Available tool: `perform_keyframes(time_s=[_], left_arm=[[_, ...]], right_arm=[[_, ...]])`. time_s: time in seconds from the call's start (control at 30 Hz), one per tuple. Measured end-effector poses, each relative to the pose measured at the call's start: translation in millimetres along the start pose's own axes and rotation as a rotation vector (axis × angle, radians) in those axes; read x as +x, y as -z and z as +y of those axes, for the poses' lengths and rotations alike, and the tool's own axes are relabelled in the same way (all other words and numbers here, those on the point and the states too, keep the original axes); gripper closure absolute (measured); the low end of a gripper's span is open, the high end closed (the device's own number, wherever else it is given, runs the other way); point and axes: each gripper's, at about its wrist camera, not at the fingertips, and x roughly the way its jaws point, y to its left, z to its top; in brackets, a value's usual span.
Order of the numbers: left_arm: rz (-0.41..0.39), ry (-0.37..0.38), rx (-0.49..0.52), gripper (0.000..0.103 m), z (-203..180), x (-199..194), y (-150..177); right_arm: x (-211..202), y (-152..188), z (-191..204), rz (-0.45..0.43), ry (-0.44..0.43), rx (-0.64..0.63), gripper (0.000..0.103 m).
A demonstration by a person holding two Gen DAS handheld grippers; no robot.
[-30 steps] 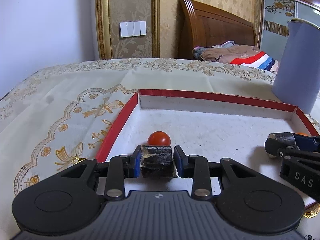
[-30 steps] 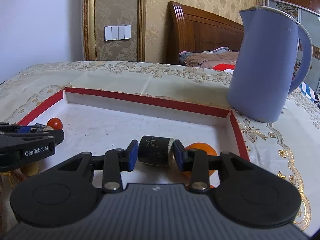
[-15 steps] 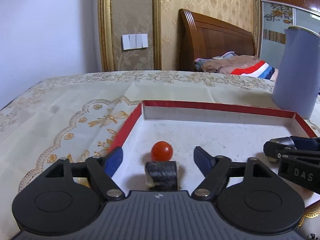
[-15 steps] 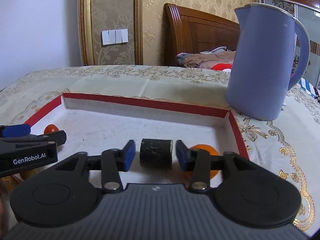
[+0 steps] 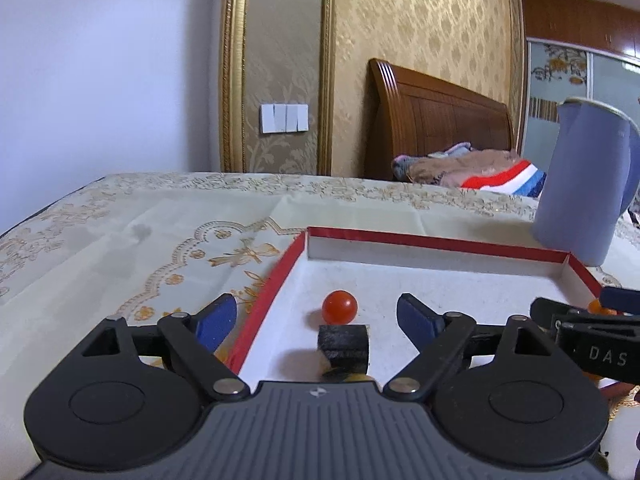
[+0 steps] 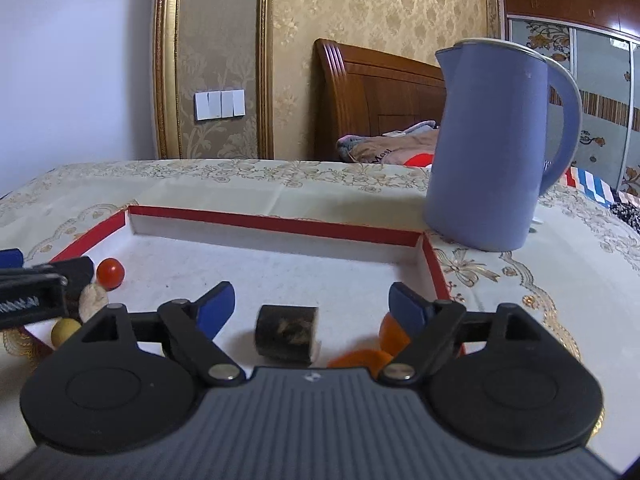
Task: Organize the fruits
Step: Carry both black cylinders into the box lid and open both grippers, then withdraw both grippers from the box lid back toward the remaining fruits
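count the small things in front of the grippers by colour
red tomato: 1
dark rolls: 2
orange fruit: 1, partly hidden
pale ball: 1
total: 5

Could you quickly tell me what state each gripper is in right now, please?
Left gripper: jaws opening, holding nothing; a dark roll lies loose between them.
Right gripper: jaws opening, holding nothing; another dark roll lies loose between them.
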Motion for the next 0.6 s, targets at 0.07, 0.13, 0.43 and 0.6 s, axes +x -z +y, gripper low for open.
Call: perform_keyframes(time_s=[0.07,0.13,0.43,0.6], left_arm=[[-0.009,-0.010,-0.017,0.015,4,-5,1],[0.011,0.015,-0.033,0.015,9,-9,4],[-0.027,0.068,0.011,0.015,10,-41,19],[-0.015,0.089,0.046,0.015,5,-48,23]], right_arm=[[-5,3,-1,-0.005,0.002,-0.001,0.020],[-13,5,-4,-0.006,-0.010,0.015,0.020],[-56,27,-28,-0.042,-0.051,0.116,0.017],[-70,32,-30,-0.073,-0.043,0.106,0.014]])
